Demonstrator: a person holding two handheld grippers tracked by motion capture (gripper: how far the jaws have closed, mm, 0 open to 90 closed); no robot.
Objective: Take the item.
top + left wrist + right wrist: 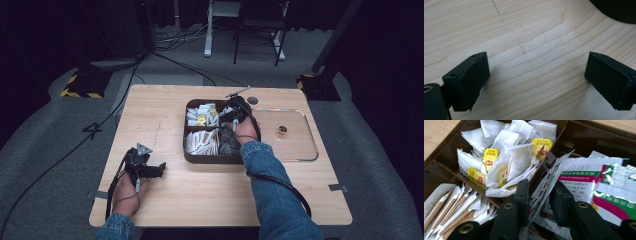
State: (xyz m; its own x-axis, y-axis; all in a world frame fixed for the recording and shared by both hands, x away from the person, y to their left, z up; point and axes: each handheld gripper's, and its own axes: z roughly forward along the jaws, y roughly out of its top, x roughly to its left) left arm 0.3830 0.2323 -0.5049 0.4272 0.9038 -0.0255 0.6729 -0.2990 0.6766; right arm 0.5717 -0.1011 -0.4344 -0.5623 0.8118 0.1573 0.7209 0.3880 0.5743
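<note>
Glossy, the green-and-white sachet (541,192) stands on edge between the right claw's (539,202) nearly clenched jaws, ready for lifting; tea bags (506,157) lie just beyond. Left claw (536,77) rests released.

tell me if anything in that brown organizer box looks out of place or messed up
One thing: a white sachet with green and pink print stands up on edge between the jaws of the right hand-held gripper, tilted out of its stack in the organizer box. The tea bags are a loose heap but stay inside their compartment.
</note>
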